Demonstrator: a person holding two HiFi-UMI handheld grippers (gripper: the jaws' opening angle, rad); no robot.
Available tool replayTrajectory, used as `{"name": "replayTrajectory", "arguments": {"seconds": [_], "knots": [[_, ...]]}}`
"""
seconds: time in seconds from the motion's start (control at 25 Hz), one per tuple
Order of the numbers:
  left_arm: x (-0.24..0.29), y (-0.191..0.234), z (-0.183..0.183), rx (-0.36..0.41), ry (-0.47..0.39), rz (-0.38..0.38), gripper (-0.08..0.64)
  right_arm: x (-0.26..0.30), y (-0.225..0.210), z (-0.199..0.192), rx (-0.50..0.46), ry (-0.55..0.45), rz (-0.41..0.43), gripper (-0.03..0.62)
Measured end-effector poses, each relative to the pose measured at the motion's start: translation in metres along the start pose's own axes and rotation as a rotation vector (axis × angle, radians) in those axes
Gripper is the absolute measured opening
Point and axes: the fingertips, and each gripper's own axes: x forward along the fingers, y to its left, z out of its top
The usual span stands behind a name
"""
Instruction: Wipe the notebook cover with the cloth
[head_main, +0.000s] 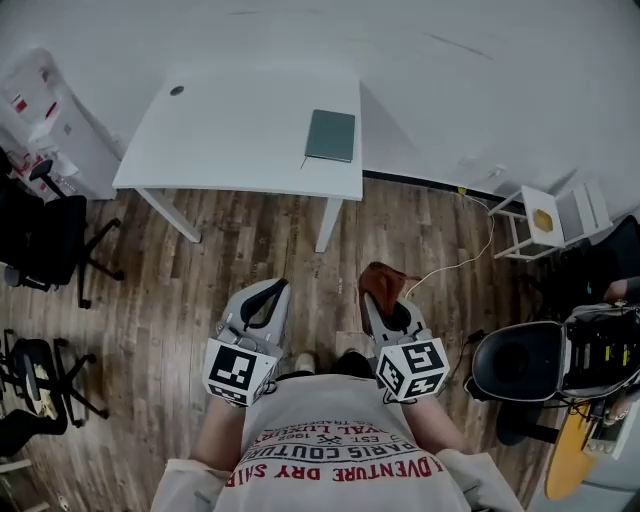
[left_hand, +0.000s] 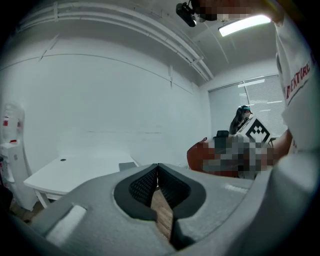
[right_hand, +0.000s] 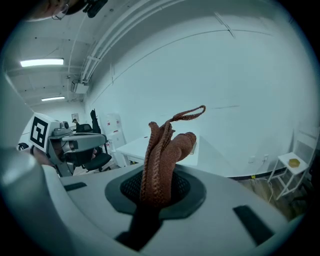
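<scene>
A dark green notebook (head_main: 331, 135) lies closed near the right end of the white table (head_main: 220, 140), well ahead of both grippers. My right gripper (head_main: 381, 302) is shut on a rust-brown cloth (head_main: 386, 283), which stands bunched up out of the jaws in the right gripper view (right_hand: 162, 160). My left gripper (head_main: 268, 296) is shut with nothing in it, its jaw tips meeting in the left gripper view (left_hand: 158, 172). Both are held low over the wooden floor, close to the person's body. The notebook's edge (left_hand: 128, 165) shows just past the left jaws.
Black office chairs (head_main: 45, 240) stand at the left. A round black stool (head_main: 520, 362) and a cart of gear (head_main: 605, 350) are at the right. A small white shelf unit (head_main: 540, 222) stands by the wall, with a white cable (head_main: 460, 262) across the floor.
</scene>
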Motion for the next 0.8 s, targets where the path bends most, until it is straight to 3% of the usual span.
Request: {"name": "replayTrajectory", "arguments": {"seconds": [0.36, 0.8], "knots": [[0.058, 0.06, -0.006, -0.002, 0.026, 0.077, 0.011, 0.083, -0.039, 0.032, -0.033, -0.002, 0.05, 0.069], [0.187, 0.135, 0.038, 0.011, 0.044, 0.218, 0.011, 0.22, -0.134, 0.112, -0.081, 0.017, 0.185, 0.069]]}}
